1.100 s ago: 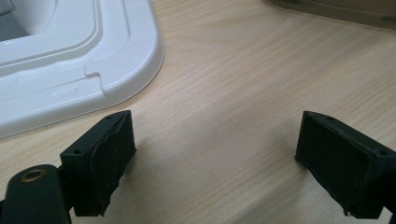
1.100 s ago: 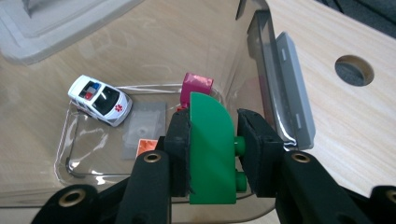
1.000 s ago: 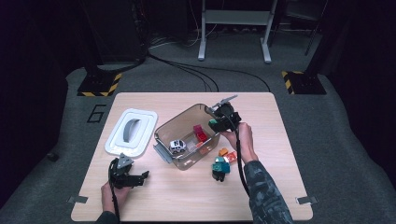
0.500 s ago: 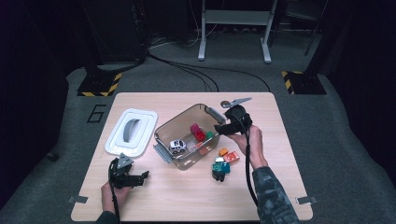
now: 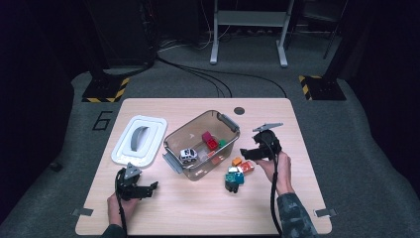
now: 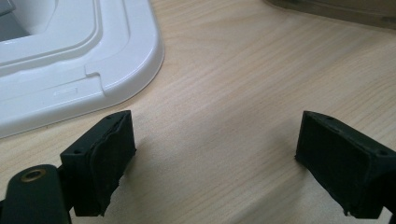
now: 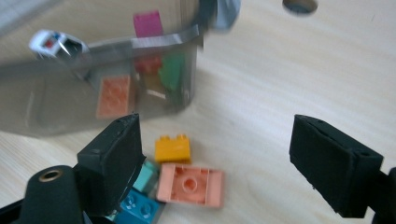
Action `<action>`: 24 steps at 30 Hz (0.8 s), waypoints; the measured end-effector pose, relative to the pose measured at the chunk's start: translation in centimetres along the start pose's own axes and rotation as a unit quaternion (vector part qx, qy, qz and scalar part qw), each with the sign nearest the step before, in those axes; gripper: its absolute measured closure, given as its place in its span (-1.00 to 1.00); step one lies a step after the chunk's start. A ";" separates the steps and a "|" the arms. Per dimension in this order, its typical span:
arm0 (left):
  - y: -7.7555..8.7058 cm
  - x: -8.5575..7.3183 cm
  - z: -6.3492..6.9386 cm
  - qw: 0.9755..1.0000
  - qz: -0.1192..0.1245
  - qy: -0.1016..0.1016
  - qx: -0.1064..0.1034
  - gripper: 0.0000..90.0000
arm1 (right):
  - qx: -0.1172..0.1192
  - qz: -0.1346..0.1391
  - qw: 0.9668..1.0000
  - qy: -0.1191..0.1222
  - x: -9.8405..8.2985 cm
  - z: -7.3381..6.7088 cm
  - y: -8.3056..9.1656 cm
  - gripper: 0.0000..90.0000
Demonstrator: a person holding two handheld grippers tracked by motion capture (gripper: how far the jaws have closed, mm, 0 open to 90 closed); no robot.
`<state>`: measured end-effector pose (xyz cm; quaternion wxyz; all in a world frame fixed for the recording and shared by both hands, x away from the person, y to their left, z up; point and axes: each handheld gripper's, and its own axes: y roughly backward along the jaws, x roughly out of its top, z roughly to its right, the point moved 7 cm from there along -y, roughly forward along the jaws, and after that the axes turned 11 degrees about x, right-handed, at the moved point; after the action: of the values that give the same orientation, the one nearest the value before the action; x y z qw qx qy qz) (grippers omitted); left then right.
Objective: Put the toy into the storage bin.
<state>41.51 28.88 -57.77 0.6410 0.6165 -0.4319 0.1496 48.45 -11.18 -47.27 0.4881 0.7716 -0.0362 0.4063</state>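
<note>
Right gripper view: empty right tongs (image 7: 233, 161), just opening wide, over the flat-lying, crosswise pink brick (image 7: 190, 184).

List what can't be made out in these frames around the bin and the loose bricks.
- Toy car: right gripper view, motion-blurred, cut by the bin rim.
- Teal bricks: right gripper view, partly behind the right gripper jaw.
- Bin contents: high view, too small.
- Lid: left gripper view, cut off.

A white lid (image 5: 138, 140) lies flat on the wooden table (image 5: 198, 213), left of the bin and just apart from it. A round hole (image 5: 239, 110) sits near the table's far edge. Black cables (image 5: 208, 79) trail across the grey floor beyond, between 2 yellow-black striped bases (image 5: 104, 91).
</note>
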 end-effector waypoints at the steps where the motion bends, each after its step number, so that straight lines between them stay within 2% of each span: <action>1: 0.0 0.0 0.0 1.000 0.000 0.001 0.000 -0.74 | -0.004 -0.011 1.000 -0.011 -1.4 0.5 -1.0 -0.61; 3: 0.0 0.0 0.0 1.000 0.000 0.000 0.000 -0.74 | -0.003 -0.017 1.000 -0.026 -2.4 0.8 -1.8 -0.59; 4: 0.0 0.0 0.0 1.000 0.000 0.000 0.000 -0.74 | -0.003 -0.017 1.000 -0.026 -2.4 0.8 -1.8 -0.59; 5: 0.0 0.0 0.0 1.000 0.000 0.000 0.000 -0.74 | -0.009 -0.022 0.999 -0.035 -3.2 1.1 -2.7 -0.55; 7: 0.0 0.0 0.0 1.000 0.000 0.000 0.000 -0.74 | -0.005 -0.026 0.999 -0.039 -3.5 1.1 -3.1 -0.54; 12: 0.0 0.0 0.0 1.000 0.000 0.001 0.000 -0.74 | -0.012 -0.047 0.997 -0.057 -4.9 1.2 -4.7 -0.43; 20: 0.0 0.0 0.0 1.000 0.000 0.000 0.000 -0.74 | -0.026 -0.061 0.996 -0.065 -6.0 2.0 -4.1 -0.39; 22: 0.0 0.0 0.0 1.000 0.000 0.000 0.000 -0.74 | -0.033 -0.062 0.995 -0.068 -6.2 2.4 -3.7 -0.39; 23: 0.0 0.0 0.0 1.000 0.000 0.000 0.000 -0.74 | -0.049 -0.060 0.995 -0.064 -6.3 3.1 -3.4 -0.39; 24: 0.0 0.0 0.0 1.000 0.000 0.000 0.000 -0.74 | -0.049 -0.060 0.995 -0.064 -6.3 3.1 -3.4 -0.39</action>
<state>41.51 28.88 -57.76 0.6411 0.6167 -0.4317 0.1496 47.58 -13.96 -54.49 0.5459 0.7720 -0.0408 0.3232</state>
